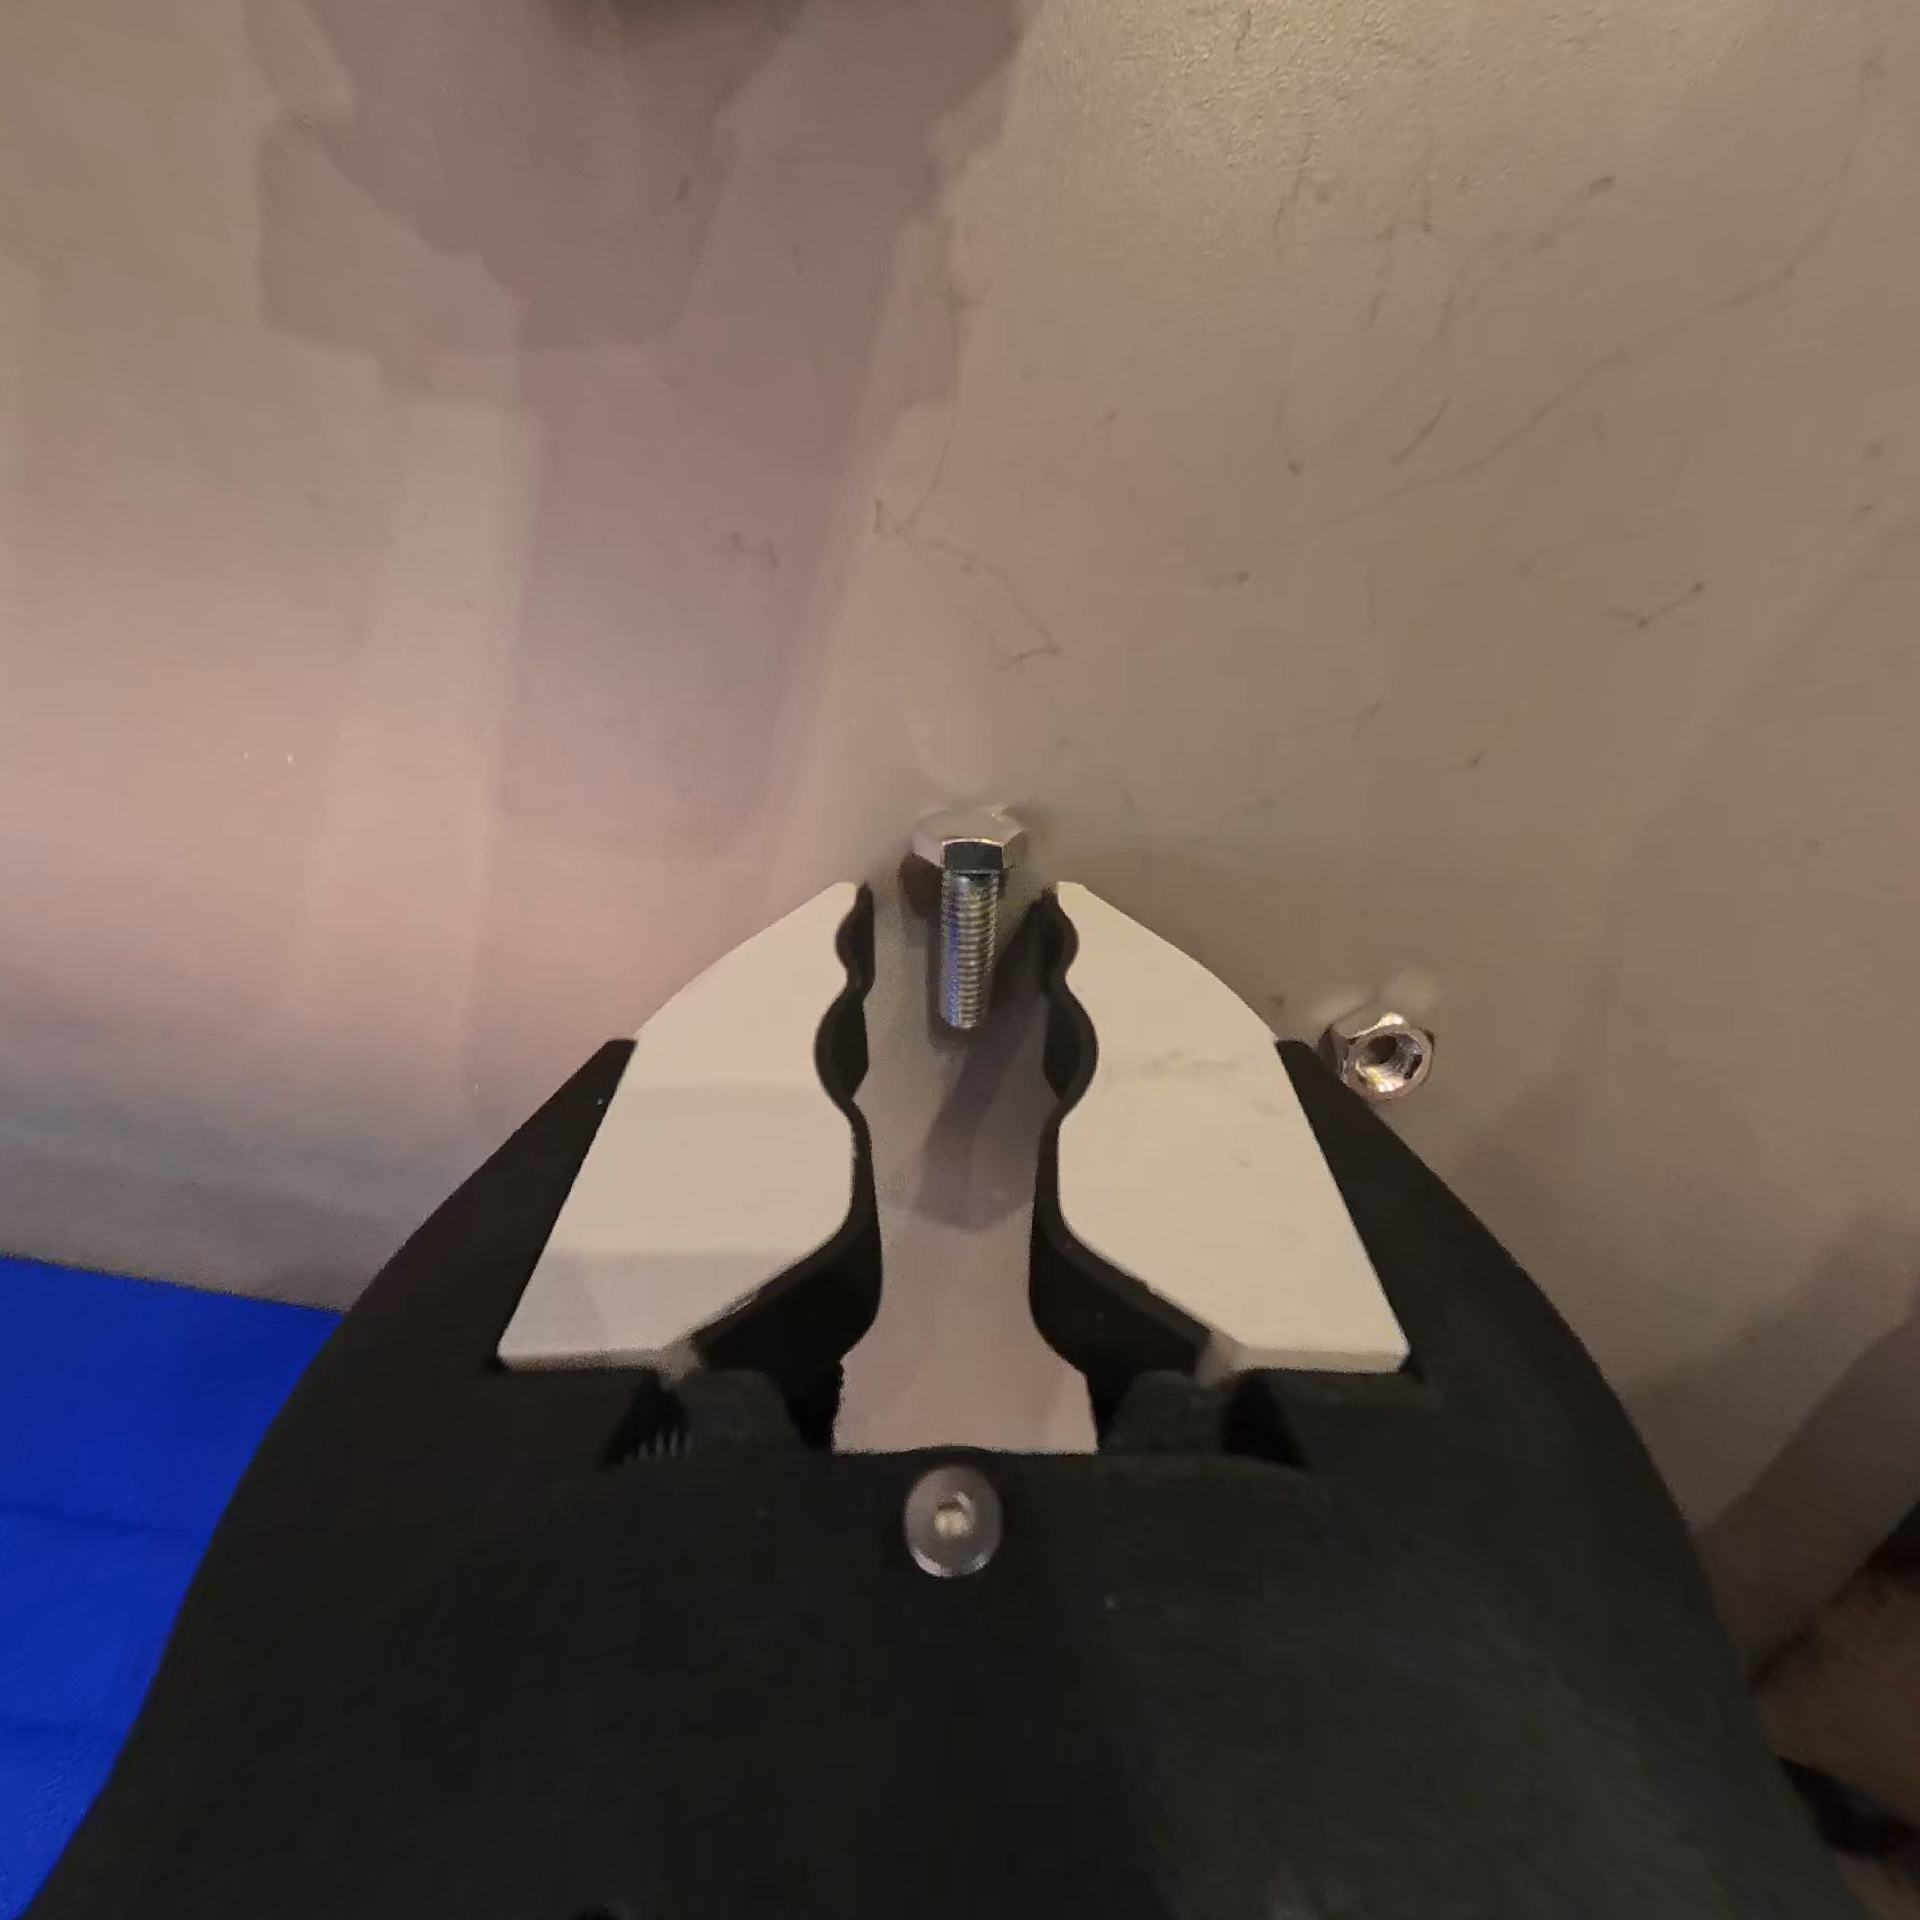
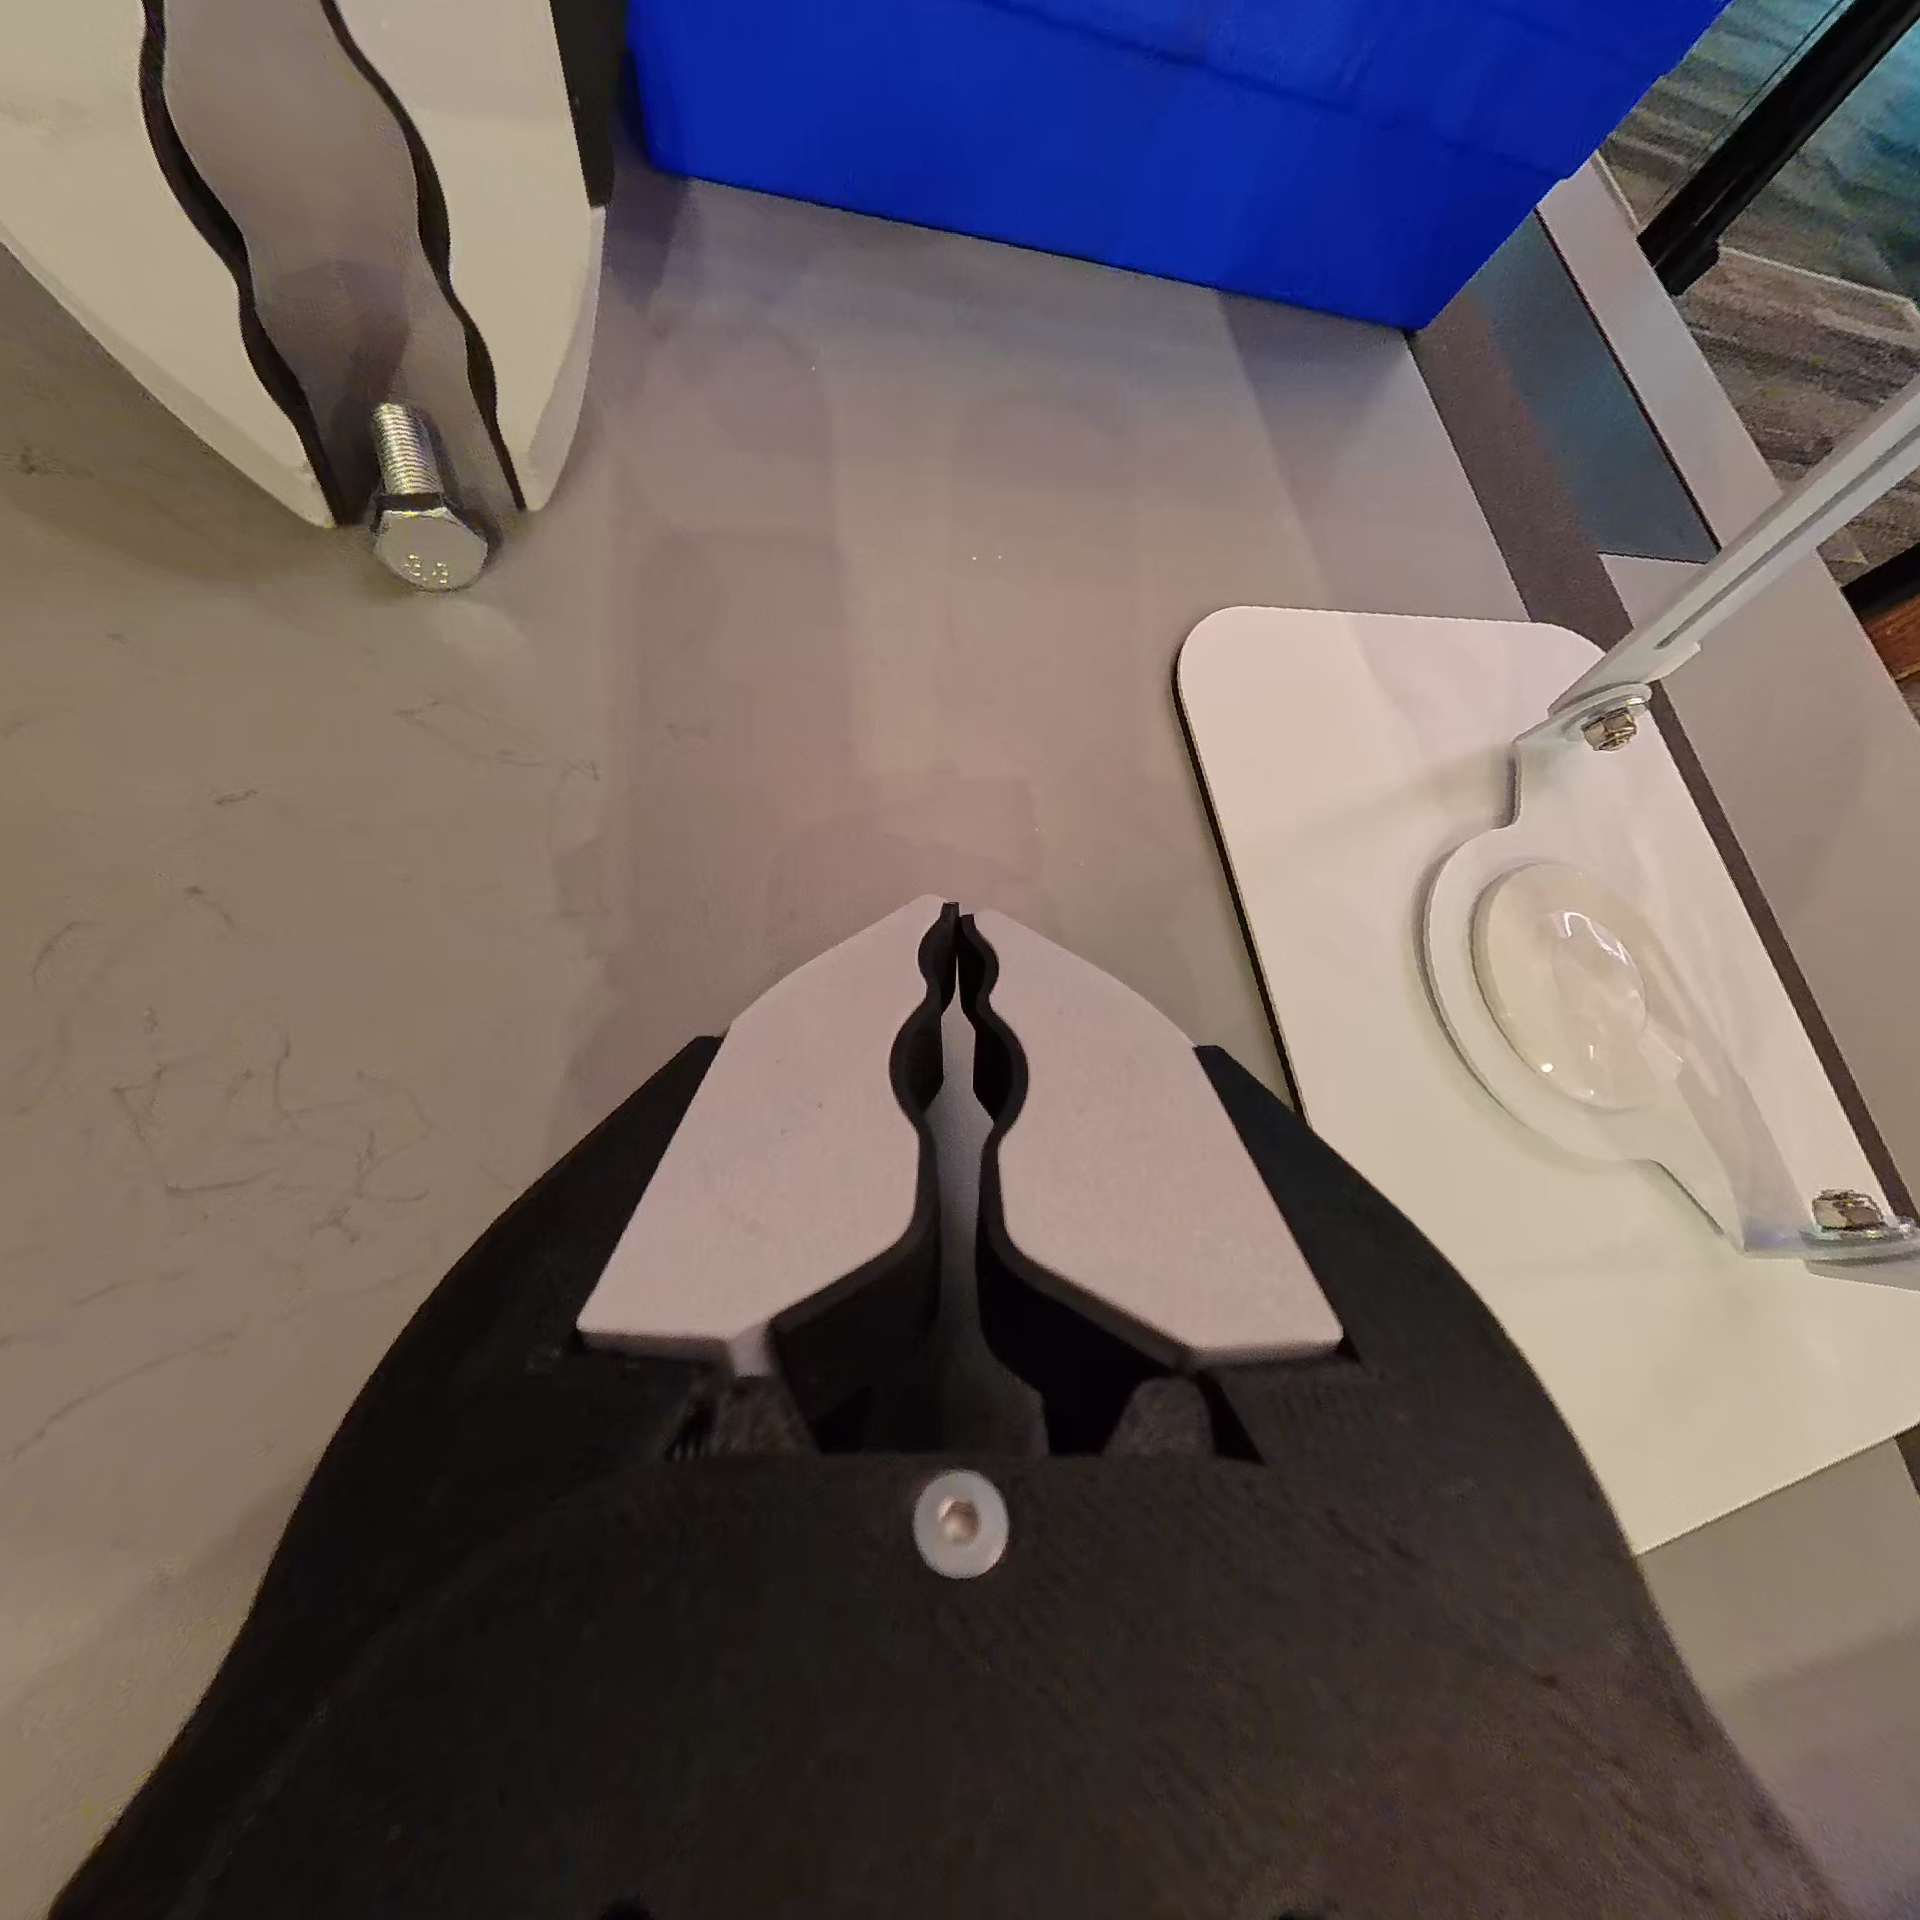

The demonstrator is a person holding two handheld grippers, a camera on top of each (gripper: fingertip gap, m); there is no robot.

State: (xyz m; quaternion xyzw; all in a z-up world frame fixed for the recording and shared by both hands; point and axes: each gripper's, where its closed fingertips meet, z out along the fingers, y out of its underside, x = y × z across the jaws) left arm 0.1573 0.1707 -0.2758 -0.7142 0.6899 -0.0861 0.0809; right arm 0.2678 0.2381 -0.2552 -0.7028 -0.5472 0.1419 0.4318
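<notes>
Between the parted, empty fingers of the left gripper [image 1: 956,894] lay a bolt [image 1: 964,935] on the desk [image 1: 1455,520], shank along the fingers, head outward; nut [image 1: 1380,1051] just right. Right gripper [image 2: 956,920] clenched, empty, well apart.

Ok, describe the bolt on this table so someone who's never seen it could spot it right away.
Start at the grey marbled table and find the left gripper, its white fingers spread open. The silver bolt lies flat between the fingertips, hex head pointing away. Unlike the small hex nut to its right, it has a long threaded shaft.
</notes>
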